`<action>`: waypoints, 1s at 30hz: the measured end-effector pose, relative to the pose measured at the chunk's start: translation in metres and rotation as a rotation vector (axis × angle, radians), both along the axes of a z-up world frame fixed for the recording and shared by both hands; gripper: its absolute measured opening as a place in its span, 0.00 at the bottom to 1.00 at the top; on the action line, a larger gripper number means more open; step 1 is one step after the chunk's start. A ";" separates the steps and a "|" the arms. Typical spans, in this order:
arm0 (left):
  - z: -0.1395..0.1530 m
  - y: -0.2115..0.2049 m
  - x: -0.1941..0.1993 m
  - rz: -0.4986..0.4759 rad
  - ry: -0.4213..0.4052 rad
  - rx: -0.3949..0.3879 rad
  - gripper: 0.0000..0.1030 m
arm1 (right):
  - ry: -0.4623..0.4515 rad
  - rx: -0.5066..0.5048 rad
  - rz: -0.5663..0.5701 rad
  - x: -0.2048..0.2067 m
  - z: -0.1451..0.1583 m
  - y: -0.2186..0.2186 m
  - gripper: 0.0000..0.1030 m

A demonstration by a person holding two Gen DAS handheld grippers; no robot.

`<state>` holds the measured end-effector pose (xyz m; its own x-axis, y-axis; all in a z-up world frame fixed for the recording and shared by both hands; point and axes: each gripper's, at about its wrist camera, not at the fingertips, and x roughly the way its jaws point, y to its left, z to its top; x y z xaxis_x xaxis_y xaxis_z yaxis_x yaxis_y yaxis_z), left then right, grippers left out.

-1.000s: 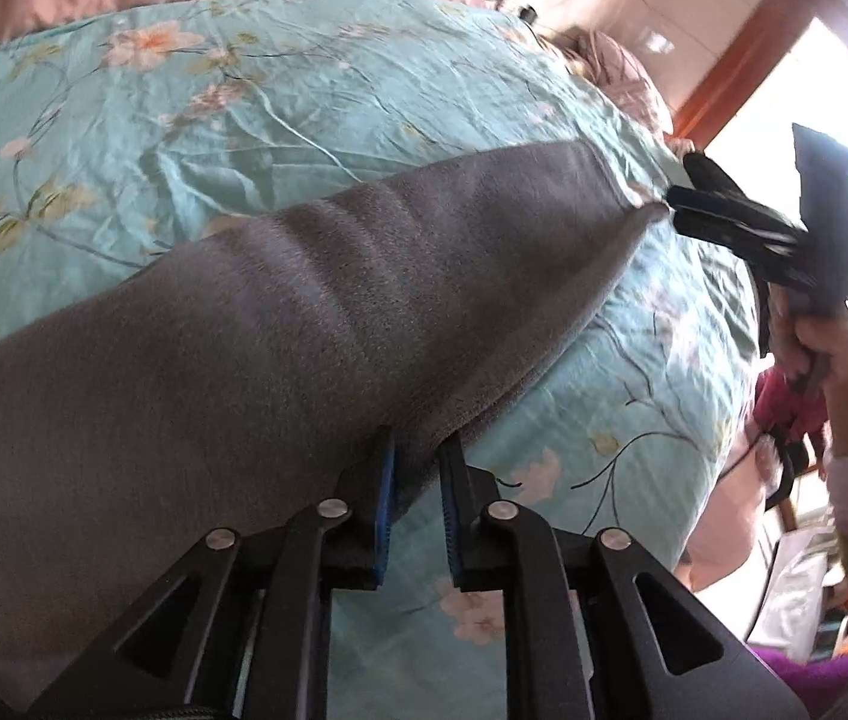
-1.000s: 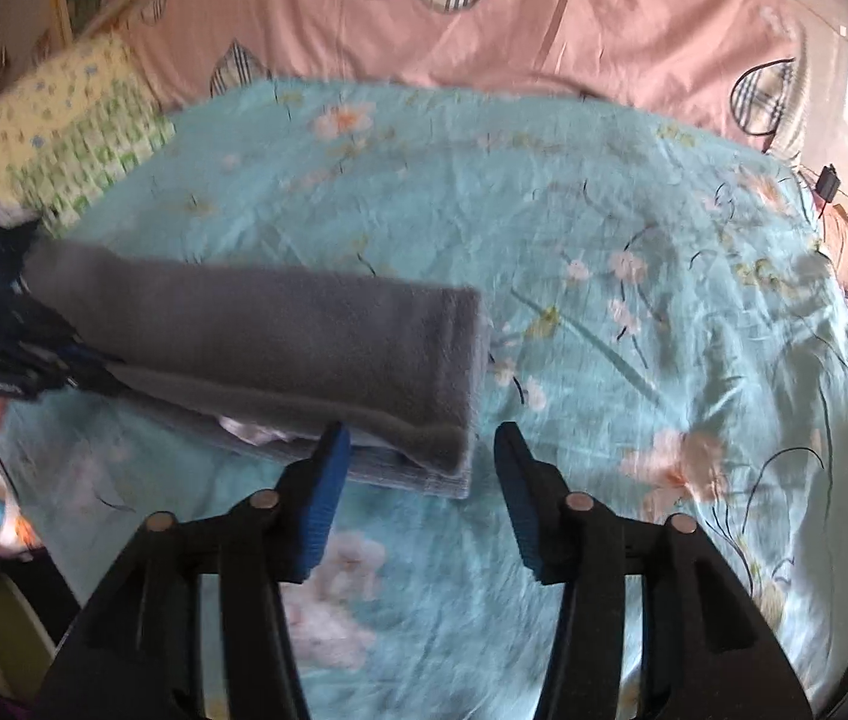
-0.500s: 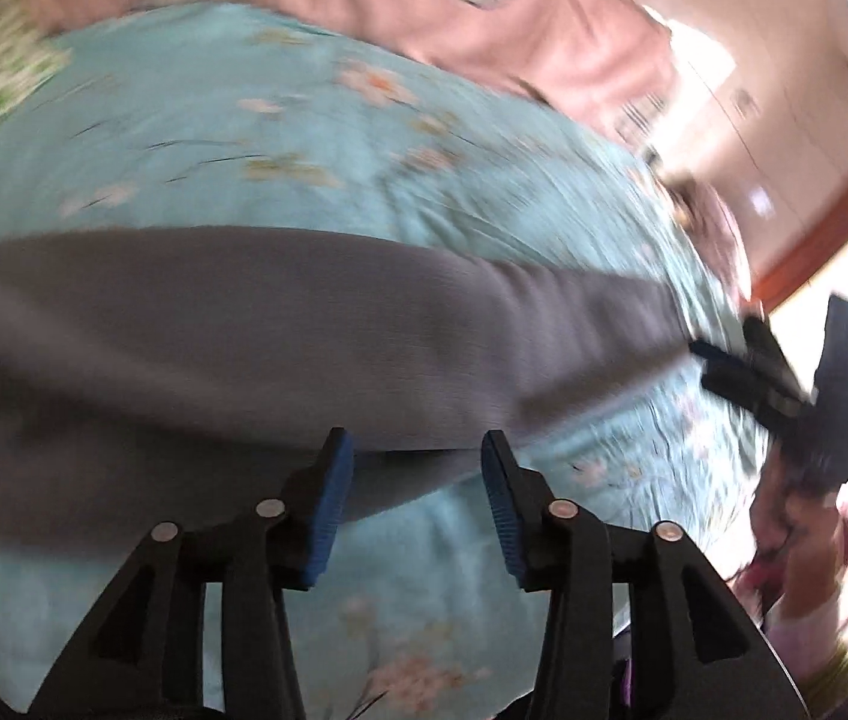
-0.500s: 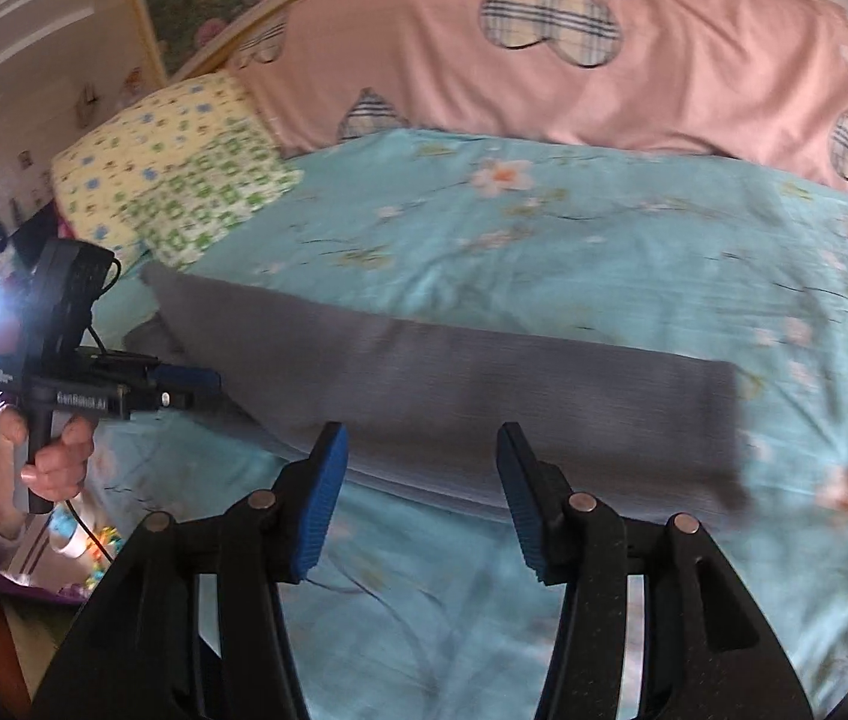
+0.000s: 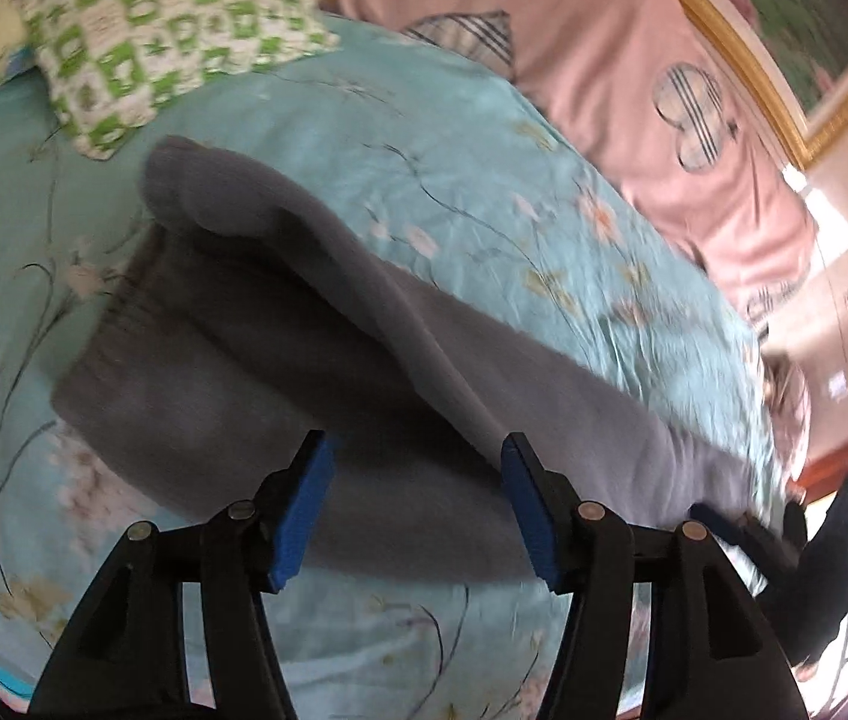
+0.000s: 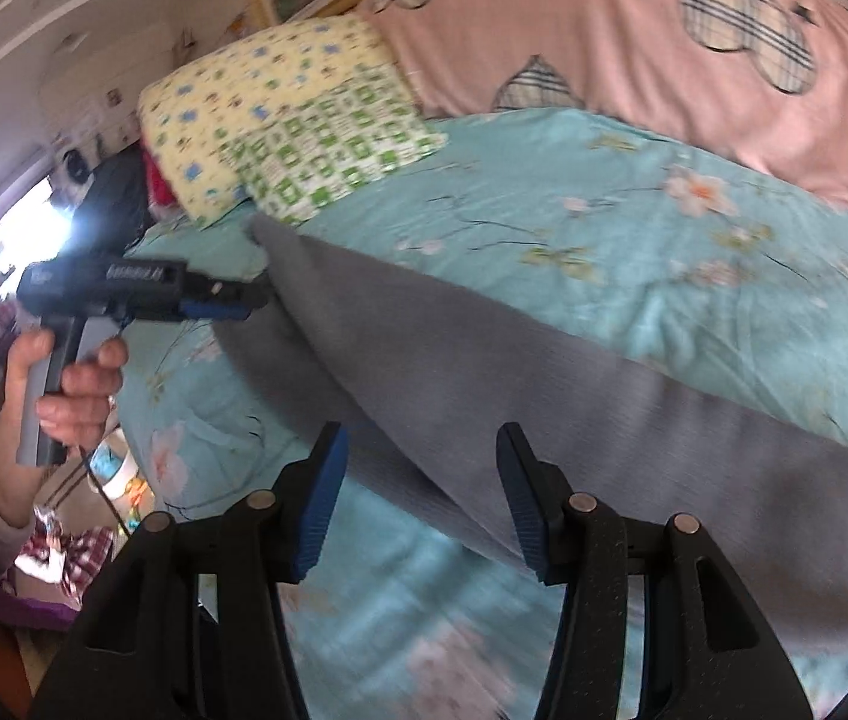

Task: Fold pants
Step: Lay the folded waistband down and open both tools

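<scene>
The grey pants (image 5: 256, 360) lie folded lengthwise in a long strip on the teal floral bedspread (image 5: 484, 192); they also show in the right wrist view (image 6: 532, 396). My left gripper (image 5: 415, 507) is open, with the pants' waist end just beyond its blue pads. From the right wrist view, the left gripper (image 6: 244, 300) is at the far waist end of the pants. My right gripper (image 6: 418, 504) is open and empty over the near leg part. It shows blurred at the lower right of the left wrist view (image 5: 724, 525).
A green-checked pillow (image 6: 334, 150) and a yellow pillow (image 6: 232, 102) sit at the head of the bed. A pink quilt with plaid patches (image 6: 664, 48) lies along the back. The bed edge and room clutter (image 6: 76, 534) are at lower left.
My left gripper let go of the pants, opened and swung toward the waist end. My right gripper stayed open and pulled back along the leg.
</scene>
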<state>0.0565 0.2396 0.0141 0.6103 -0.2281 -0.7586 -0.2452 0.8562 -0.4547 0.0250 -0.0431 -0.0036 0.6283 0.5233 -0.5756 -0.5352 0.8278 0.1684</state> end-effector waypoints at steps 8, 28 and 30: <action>0.003 0.046 0.020 0.168 -0.017 -0.082 0.57 | -0.070 -0.223 0.100 0.016 -0.017 0.080 0.54; 0.001 0.042 -0.038 0.124 -0.056 0.100 0.04 | -0.049 -0.175 0.099 0.011 0.008 0.079 0.06; -0.011 0.043 -0.042 0.122 -0.038 0.086 0.04 | -0.025 -0.193 0.109 0.012 -0.002 0.082 0.06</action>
<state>0.0149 0.2826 0.0035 0.6581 -0.0853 -0.7481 -0.3343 0.8572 -0.3918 0.0369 0.0390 -0.0058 0.5890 0.4707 -0.6569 -0.6254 0.7803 -0.0016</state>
